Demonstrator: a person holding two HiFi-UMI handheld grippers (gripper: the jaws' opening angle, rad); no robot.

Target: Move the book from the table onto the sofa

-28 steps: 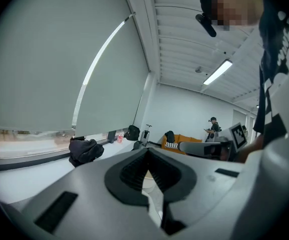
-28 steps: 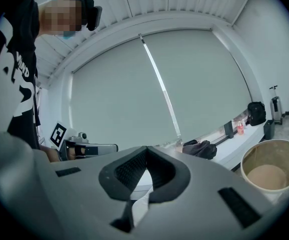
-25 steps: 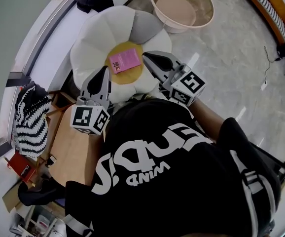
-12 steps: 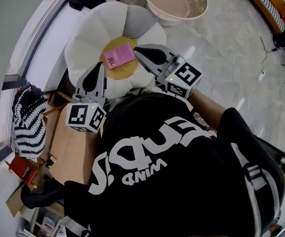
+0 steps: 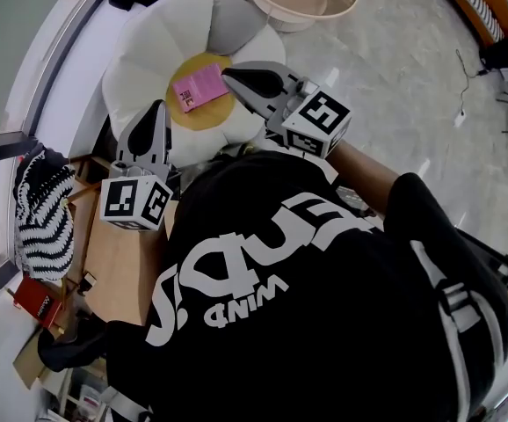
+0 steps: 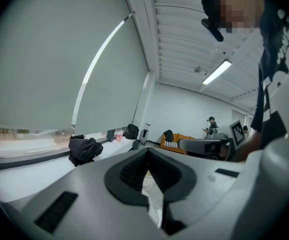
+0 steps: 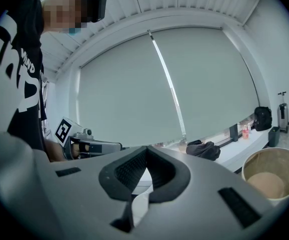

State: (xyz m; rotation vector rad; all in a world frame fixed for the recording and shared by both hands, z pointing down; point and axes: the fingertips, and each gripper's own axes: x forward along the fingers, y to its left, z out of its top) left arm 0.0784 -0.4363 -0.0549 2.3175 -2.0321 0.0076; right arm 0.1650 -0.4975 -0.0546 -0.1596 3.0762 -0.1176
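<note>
Since the left tool (image 5: 158, 106) and right tool (image 5: 229, 76) are closed and empty, draw both toward six o'clock without brushing the book (image 5: 194, 87).

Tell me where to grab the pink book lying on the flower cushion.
Probably its right-hand edge in the head view. The book lies flat on the yellow middle of the cushion, with that edge nearest the right tongs, shut and empty. Open them, come in low from that side and pinch across the thickness; the soft cushion should let one jaw slip under.
</note>
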